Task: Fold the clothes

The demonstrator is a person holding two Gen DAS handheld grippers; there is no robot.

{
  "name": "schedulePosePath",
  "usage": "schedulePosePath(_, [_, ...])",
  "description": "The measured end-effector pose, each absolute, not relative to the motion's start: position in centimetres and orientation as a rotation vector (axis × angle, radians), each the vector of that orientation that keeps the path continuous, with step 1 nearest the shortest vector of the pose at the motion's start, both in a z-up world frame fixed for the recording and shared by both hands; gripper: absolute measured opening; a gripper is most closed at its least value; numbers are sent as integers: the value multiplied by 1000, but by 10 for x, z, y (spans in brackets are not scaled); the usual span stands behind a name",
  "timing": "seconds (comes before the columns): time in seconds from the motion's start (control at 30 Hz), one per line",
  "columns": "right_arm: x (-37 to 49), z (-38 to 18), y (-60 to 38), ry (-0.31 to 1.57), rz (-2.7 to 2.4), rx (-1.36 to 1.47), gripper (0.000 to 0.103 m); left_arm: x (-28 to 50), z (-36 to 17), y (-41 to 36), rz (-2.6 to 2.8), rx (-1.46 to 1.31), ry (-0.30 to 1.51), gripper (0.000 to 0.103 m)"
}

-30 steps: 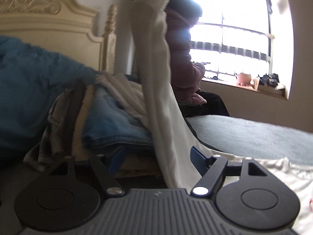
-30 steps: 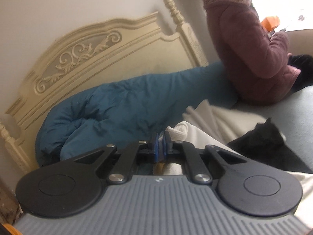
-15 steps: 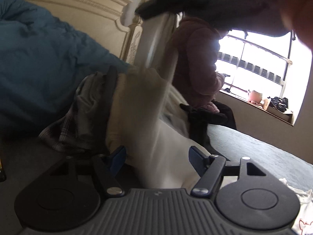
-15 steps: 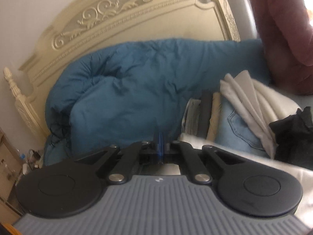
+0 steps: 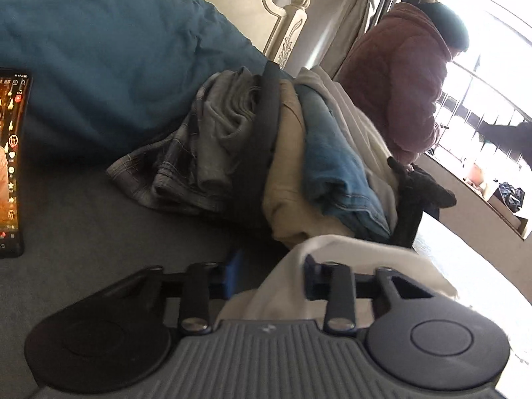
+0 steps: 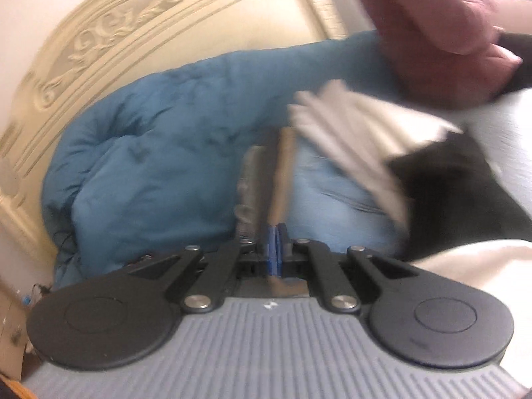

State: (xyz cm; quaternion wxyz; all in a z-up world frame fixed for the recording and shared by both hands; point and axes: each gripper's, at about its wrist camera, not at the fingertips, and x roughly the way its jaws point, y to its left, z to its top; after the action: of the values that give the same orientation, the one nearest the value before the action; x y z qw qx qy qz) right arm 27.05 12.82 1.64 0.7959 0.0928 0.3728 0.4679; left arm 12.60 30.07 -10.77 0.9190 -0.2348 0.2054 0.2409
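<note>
A white garment [image 5: 349,252] lies bunched across my left gripper [image 5: 272,274]. It fills the gap between the two fingers and covers the right one. This gripper is open, low over the grey bed sheet [image 5: 83,232]. My right gripper [image 6: 274,242] is shut, with a pale strip of cloth showing just beneath the pads. More of the white garment [image 6: 472,272] spreads at the lower right of that blurred view. Ahead of both grippers stands a pile of folded clothes [image 5: 282,153], with blue jeans [image 5: 332,166] and a black garment [image 5: 419,193] on its right.
A blue duvet [image 5: 99,50] is heaped against the cream headboard [image 6: 99,40]. A lit phone [image 5: 11,166] lies on the sheet at the far left. A person in a dark red jacket [image 5: 409,83] sits on the bed's far side by the window.
The white garment hung in a tall strip before; it has come down over my left fingers, which stand closer together. The right gripper stayed shut and moved nearer the pile.
</note>
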Motion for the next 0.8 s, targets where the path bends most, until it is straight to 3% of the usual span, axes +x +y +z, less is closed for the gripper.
schedulePosePath(0.17, [262,-2,57,849,886,233,3,122,-104,310,495,-471,413,10])
schedulePosePath(0.27, [247,-22,23,902,834,274,3,121,-92,312,457,-446,413,4])
schedulePosePath(0.43, [222,-53,-25,974,772,335,3,110,-56,300,291,-350,435,3])
schedulePosePath(0.63, [203,-67,-56,970,753,393,3,98,-4,317,-6,-489,594,3])
schedulePosePath(0.8, [200,-77,-68,989,732,423,4,124,-13,347,5,-527,725,3])
